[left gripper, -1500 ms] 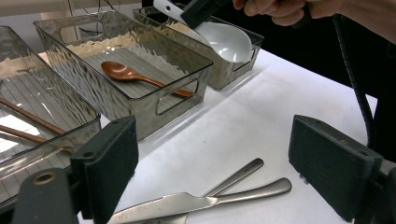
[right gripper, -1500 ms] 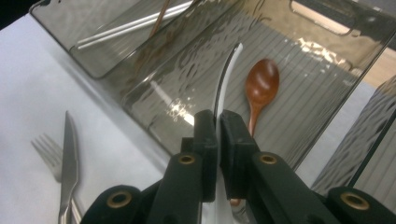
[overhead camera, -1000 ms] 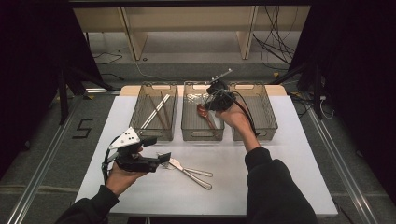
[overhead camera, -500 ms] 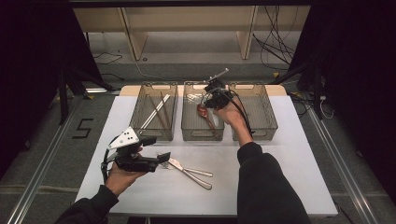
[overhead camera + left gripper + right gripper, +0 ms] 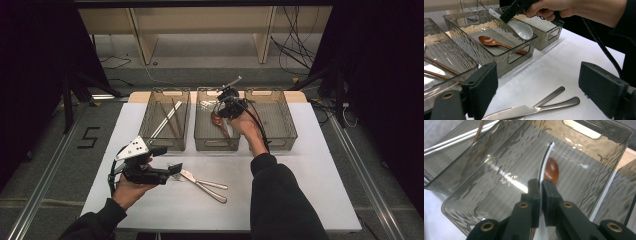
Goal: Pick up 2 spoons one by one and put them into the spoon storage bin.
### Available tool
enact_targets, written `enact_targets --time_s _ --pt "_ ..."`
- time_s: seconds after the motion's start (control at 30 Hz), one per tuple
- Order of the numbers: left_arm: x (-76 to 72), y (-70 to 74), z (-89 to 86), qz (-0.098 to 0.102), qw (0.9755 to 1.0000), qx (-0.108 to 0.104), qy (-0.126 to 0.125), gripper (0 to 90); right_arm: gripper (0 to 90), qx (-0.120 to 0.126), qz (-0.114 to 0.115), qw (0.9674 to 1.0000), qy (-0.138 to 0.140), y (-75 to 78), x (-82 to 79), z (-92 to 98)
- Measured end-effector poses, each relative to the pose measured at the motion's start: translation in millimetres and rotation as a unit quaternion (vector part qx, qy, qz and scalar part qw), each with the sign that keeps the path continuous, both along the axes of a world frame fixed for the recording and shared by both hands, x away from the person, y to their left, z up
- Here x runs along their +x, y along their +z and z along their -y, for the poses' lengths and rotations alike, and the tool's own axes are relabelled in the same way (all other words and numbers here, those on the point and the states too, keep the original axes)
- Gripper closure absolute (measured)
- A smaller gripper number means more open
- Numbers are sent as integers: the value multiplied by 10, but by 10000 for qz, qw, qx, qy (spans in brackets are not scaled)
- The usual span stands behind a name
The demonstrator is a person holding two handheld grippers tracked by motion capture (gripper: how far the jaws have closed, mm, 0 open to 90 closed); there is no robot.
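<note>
Surface [image 5: 300,190] is viewed from above, facing forward-down. Each gripper view is taken close along its jaws; middle bin [image 5: 216,131] [image 5: 499,53] [image 5: 506,170] is shared.

Grey floor [image 5: 65,165], wooden shelving [image 5: 200,25] behind, loose cables [image 5: 295,50], dark surroundings

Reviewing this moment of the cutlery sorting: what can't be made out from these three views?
- White spoon: handle end hidden by the right gripper in the left gripper view; edge-on in the right gripper view.
- Wooden spoon: handle tip behind the middle bin's wall.
- Knife: blade cut off by the bottom edge of the left gripper view.
- Right bin: contents too dim in the high view.
</note>
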State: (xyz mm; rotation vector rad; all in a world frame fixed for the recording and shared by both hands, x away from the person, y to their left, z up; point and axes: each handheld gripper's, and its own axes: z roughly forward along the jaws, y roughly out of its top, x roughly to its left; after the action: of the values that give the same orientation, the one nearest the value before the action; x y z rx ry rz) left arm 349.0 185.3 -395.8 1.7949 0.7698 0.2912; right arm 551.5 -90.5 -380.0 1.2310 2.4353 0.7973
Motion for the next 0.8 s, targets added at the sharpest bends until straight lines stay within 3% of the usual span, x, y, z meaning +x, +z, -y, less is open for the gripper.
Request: enact_targets --time_s 0.3,0.43,0.63,0.7,0.8 --pt "0 3 -7 6 10000 10 9 156 775 -26 -229 9997 59 -60 -20 -14" --pt "1 0 -9 5 10000 18 21 156 648 28 -190 9994 271 4 -109 -21" --pt "4 -3 -14 -6 10000 9 44 156 455 207 -272 9957 862 99 -454 -38" --pt "5 -2 -11 -7 10000 1 49 156 406 336 -281 9941 990 115 -599 -9" --pt "5 -6 -4 -20 10000 35 43 156 360 329 -279 9920 1185 86 -812 22"
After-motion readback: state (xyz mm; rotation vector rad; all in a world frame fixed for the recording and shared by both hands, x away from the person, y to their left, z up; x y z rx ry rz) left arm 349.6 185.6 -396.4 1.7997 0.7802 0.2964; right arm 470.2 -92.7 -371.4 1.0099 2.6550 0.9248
